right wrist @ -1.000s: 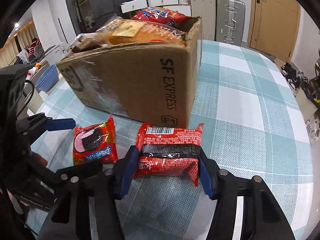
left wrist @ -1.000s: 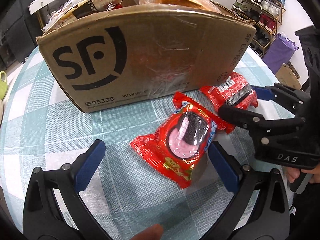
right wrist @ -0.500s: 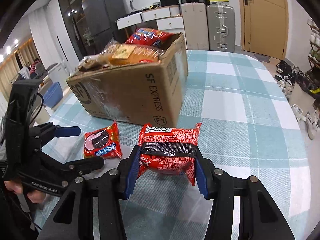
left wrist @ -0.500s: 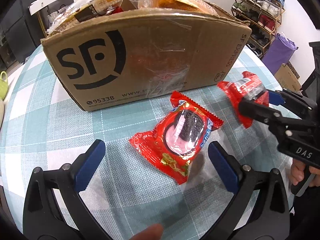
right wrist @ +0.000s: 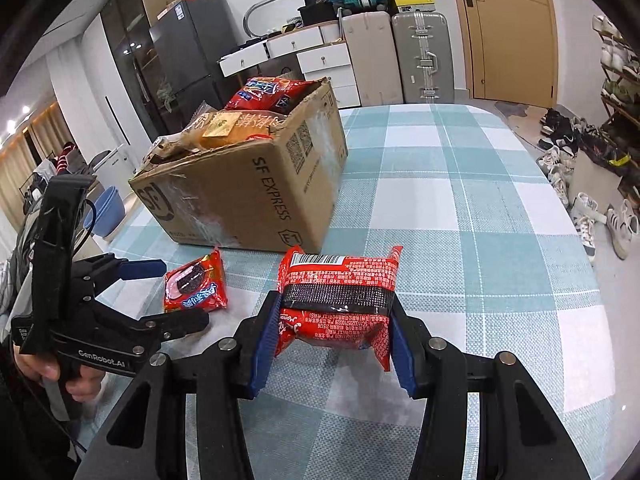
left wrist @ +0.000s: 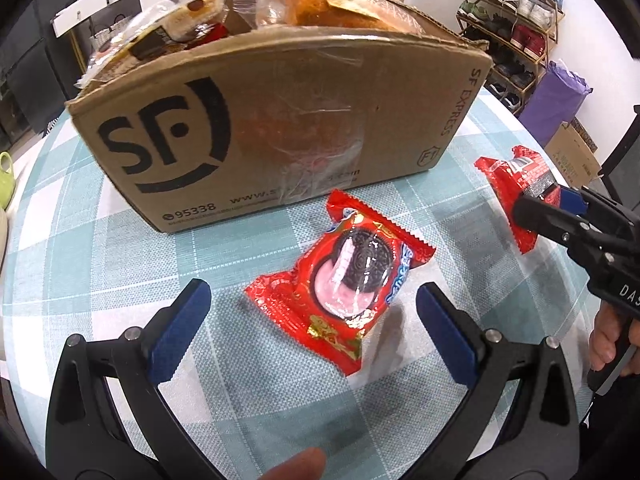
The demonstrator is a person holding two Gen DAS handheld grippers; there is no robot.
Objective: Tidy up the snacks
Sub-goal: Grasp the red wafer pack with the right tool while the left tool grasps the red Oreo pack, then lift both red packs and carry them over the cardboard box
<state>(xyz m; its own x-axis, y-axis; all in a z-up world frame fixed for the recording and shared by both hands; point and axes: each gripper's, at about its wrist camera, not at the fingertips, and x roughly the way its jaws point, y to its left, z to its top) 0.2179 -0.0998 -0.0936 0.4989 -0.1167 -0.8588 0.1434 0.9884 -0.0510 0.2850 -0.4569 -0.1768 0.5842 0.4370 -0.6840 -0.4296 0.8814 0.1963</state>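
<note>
Right tool point(right wrist: 332, 340): clamped on the red snack packet point(right wrist: 340, 304), one blue pad pressed to each short side; the packet is held off the table point(right wrist: 480, 208), barcode end pointing away from the camera.
Red snack packet, from the left wrist view point(left wrist: 516, 196): at the right edge, near the box corner, its lower part covered by the right tool's black finger.
Left tool point(left wrist: 312, 320): jaws wide apart, holding nothing, low over the table.
Cookie packet point(left wrist: 344, 284): flat on the table, lying just ahead of and between the left tool's blue pads point(left wrist: 178, 332), touching neither; its near corner reaches closest to the right-hand pad.
Cookie packet, from the right wrist view point(right wrist: 196, 288): beside the box, left of the held packet and apart from it.
Cardboard box point(left wrist: 280, 128): open-topped, on the table just behind the cookie packet, heaped with bagged snacks that stick out above the rim.
Hard to make out: the box's inside below the top layer is hidden; print on the held packet is too small to read; the left tool's handle is cut off by the frame edge.
</note>
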